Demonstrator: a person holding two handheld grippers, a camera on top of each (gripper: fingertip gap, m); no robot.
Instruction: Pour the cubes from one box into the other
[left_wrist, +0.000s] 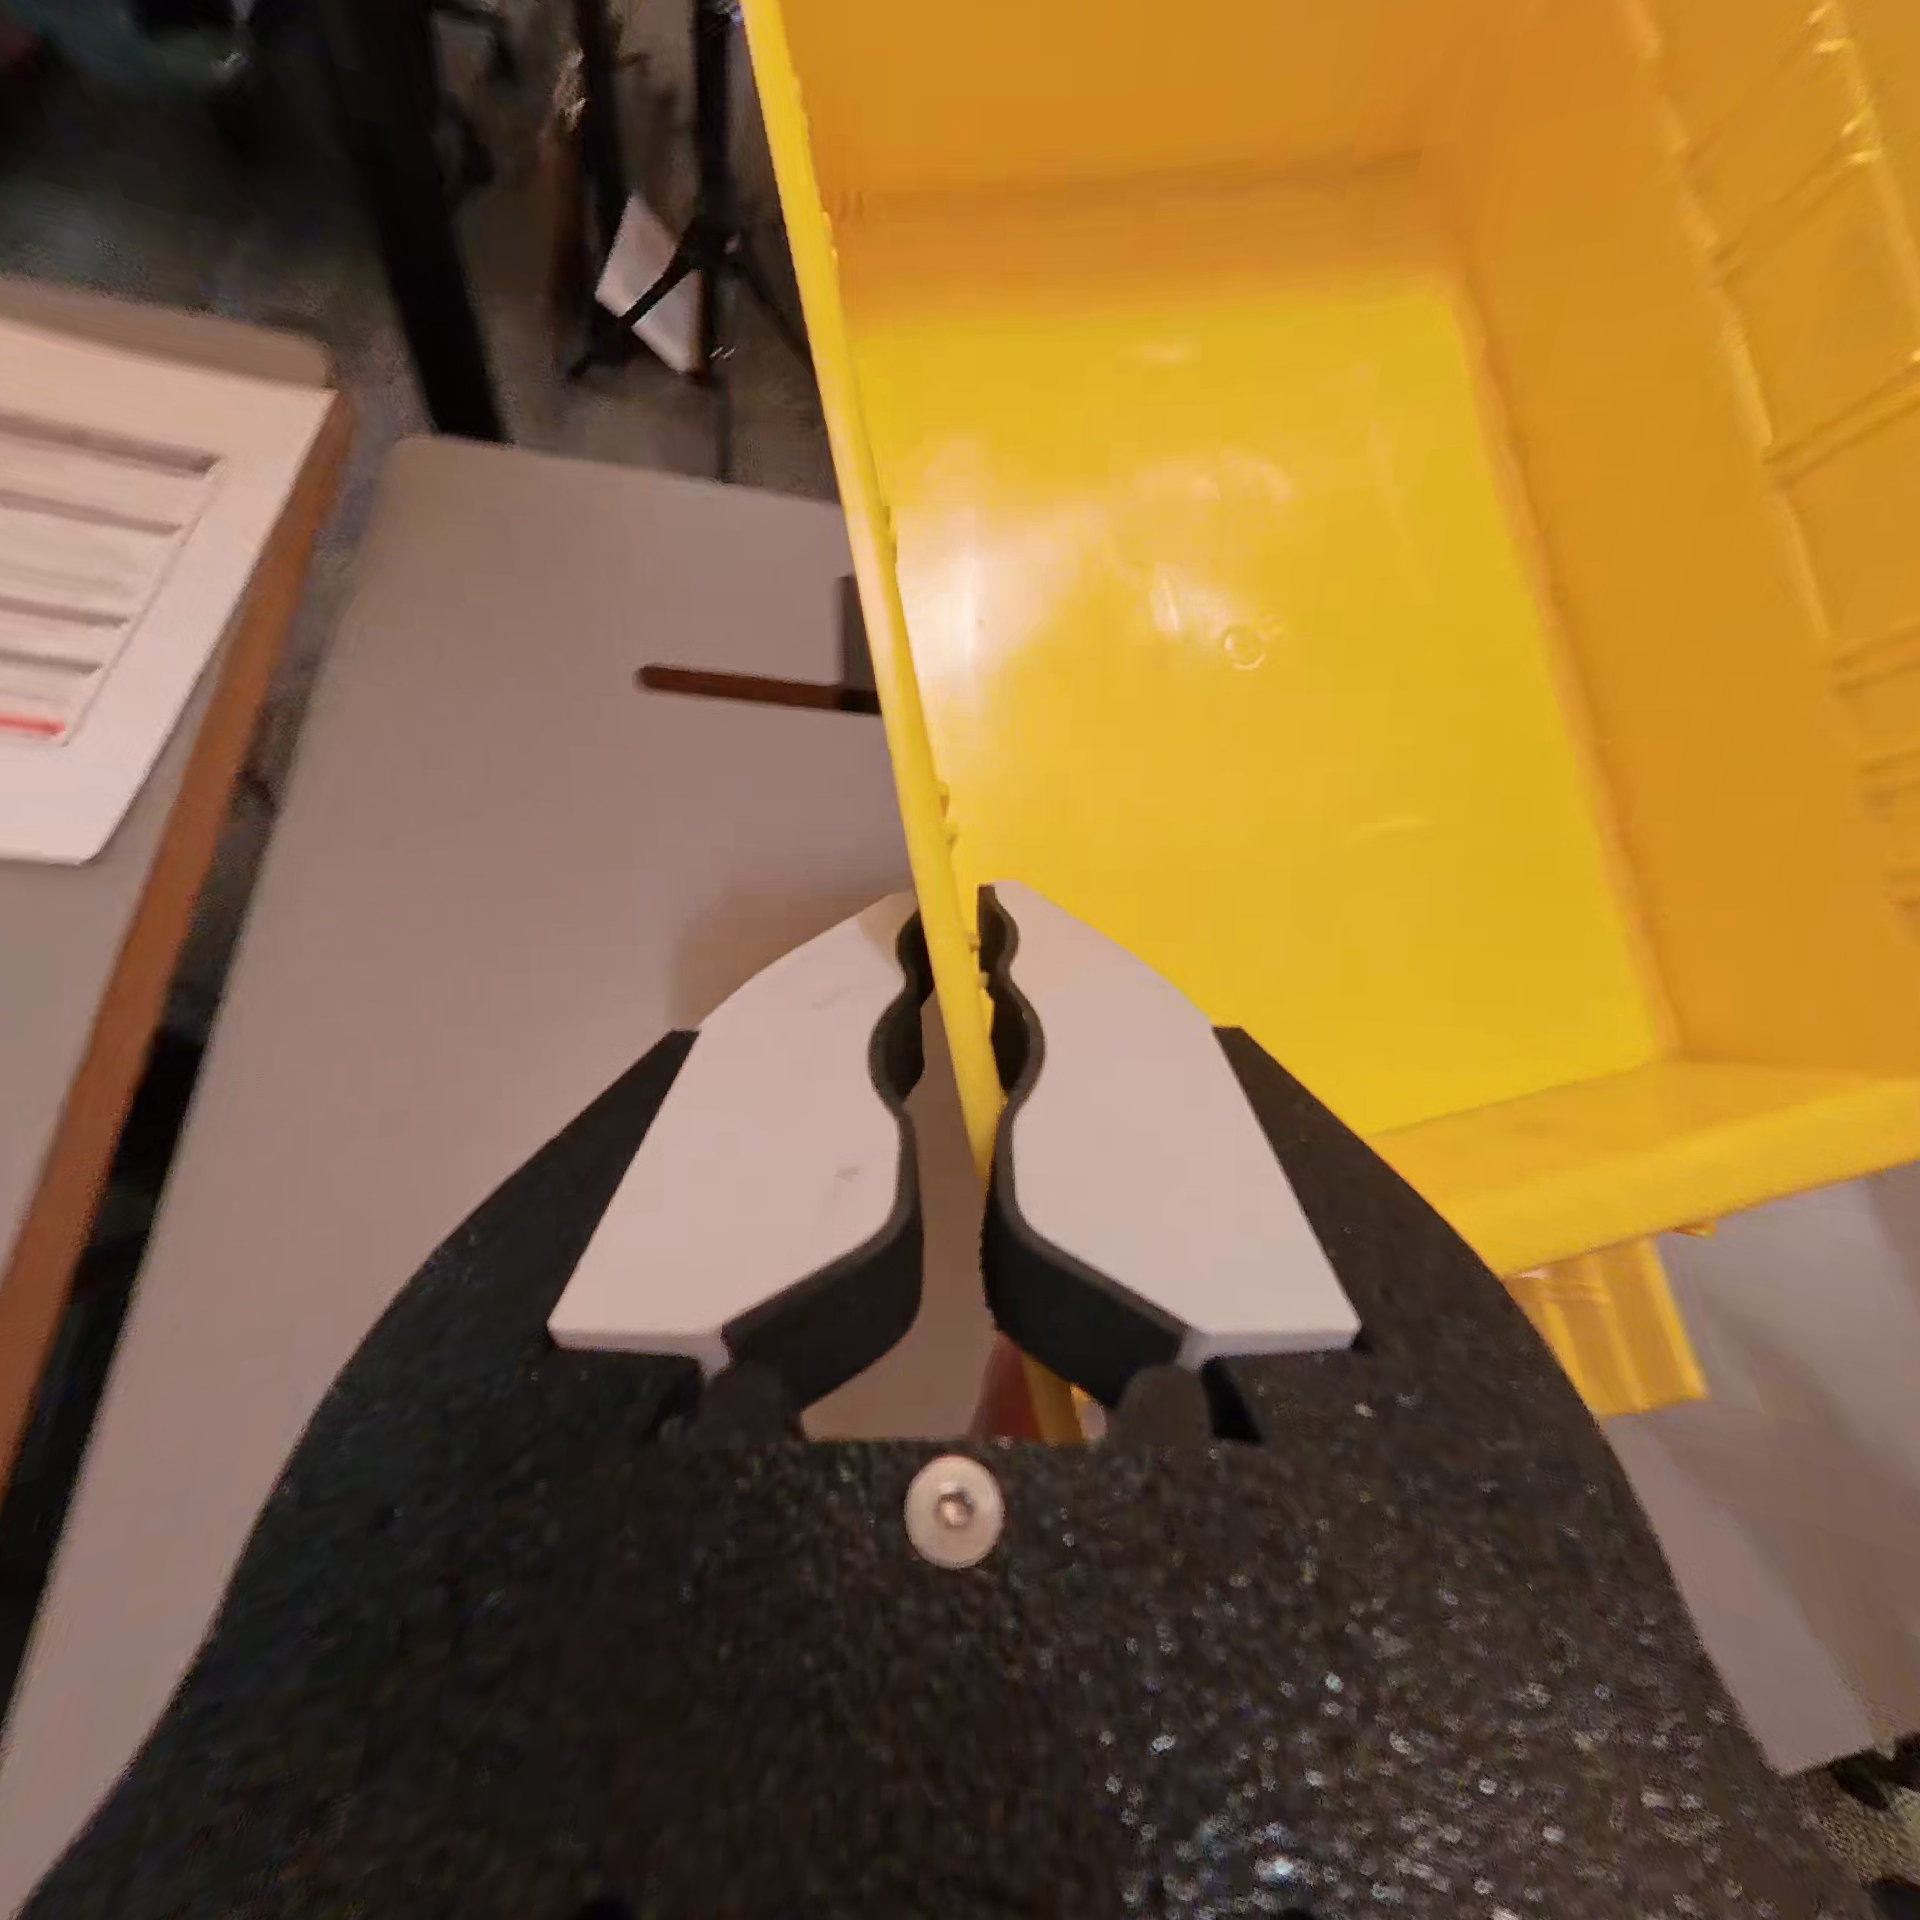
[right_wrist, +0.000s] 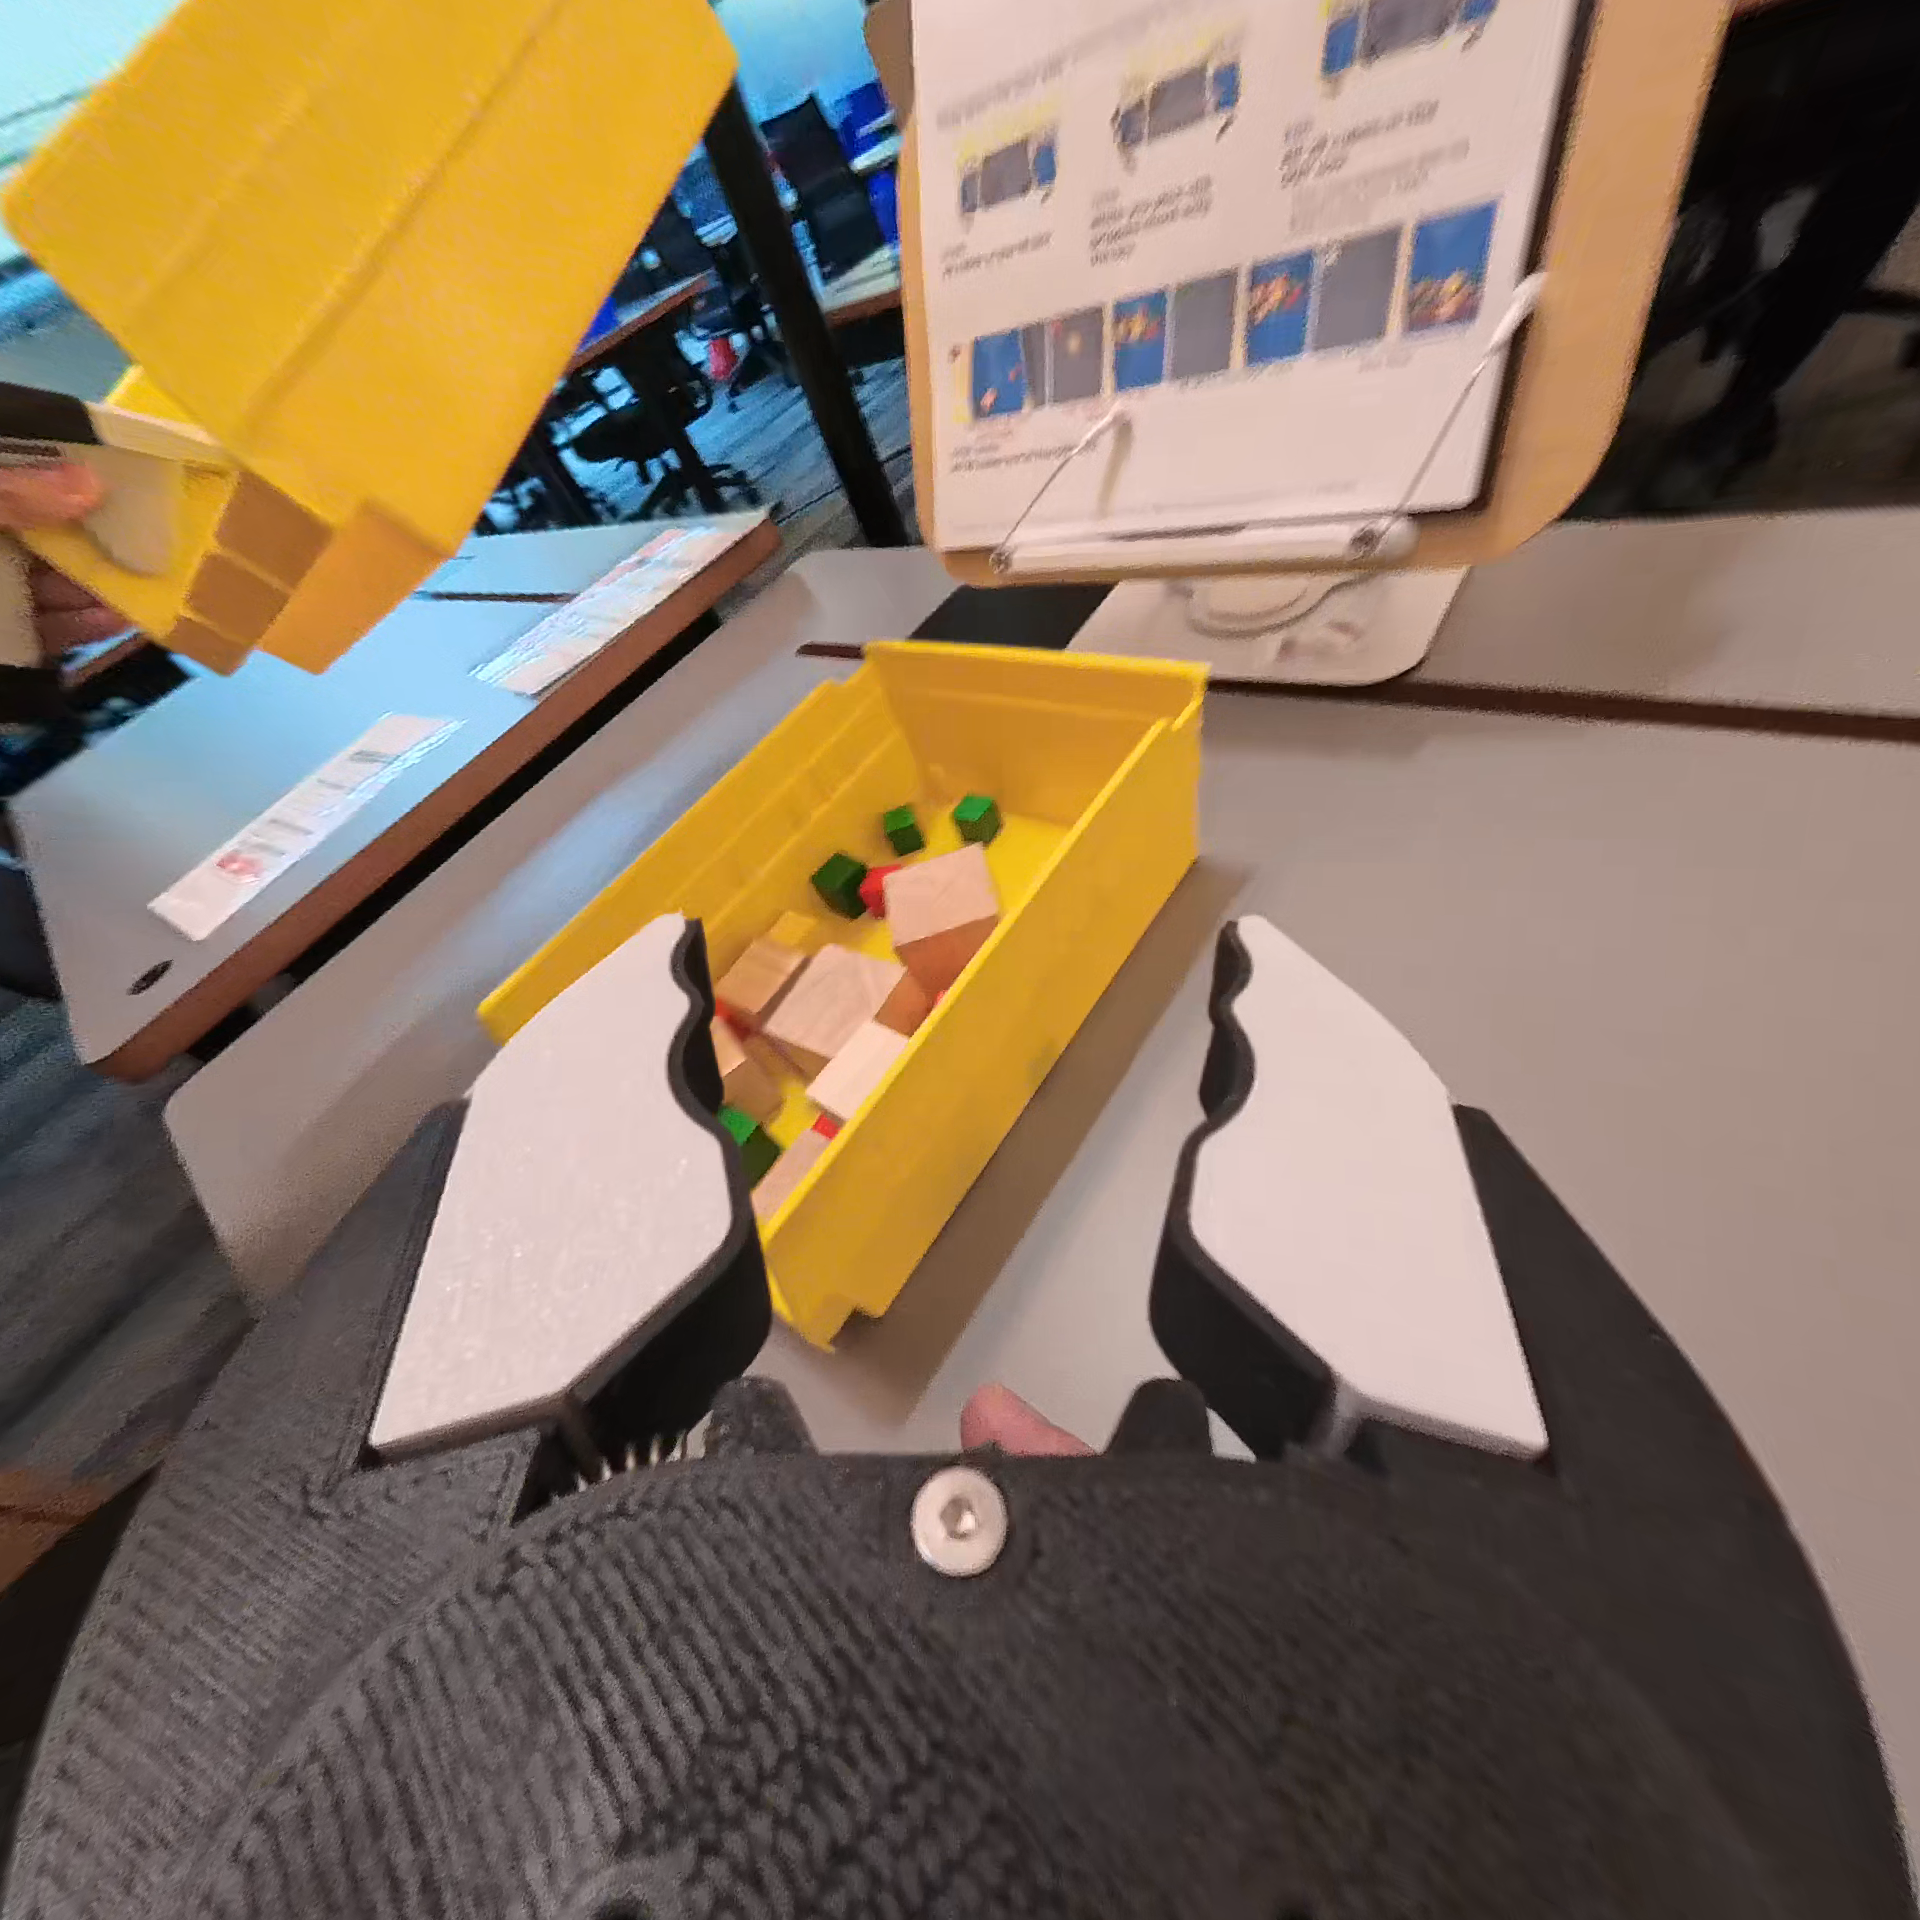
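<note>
While the left gripper (left_wrist: 951, 1029) pinches the thin side wall of the empty yellow plastic bin (left_wrist: 1299, 727), its jaws nearly closed on that wall, the bin hangs tilted in the air, seen at the upper left of the right wrist view with its underside showing. Nothing lies inside it. The right gripper (right_wrist: 961, 1049) is spread wide with nothing between its fingers, poised just short of the second yellow plastic bin (right_wrist: 1049, 1049), which rests on the grey table (right_wrist: 1558, 935) at centre frame.

That resting bin holds the mixed wooden cubes (right_wrist: 883, 997), so the pouring looks done. Its long axis runs from lower left to upper right in the frame, away from the right gripper, whose fingers straddle its near end; the right gripper is clearly the nearer one.

Counted: two bins, two grippers, about four green cubes, several larger pale wooden ones, a few red ones partly hidden.
</note>
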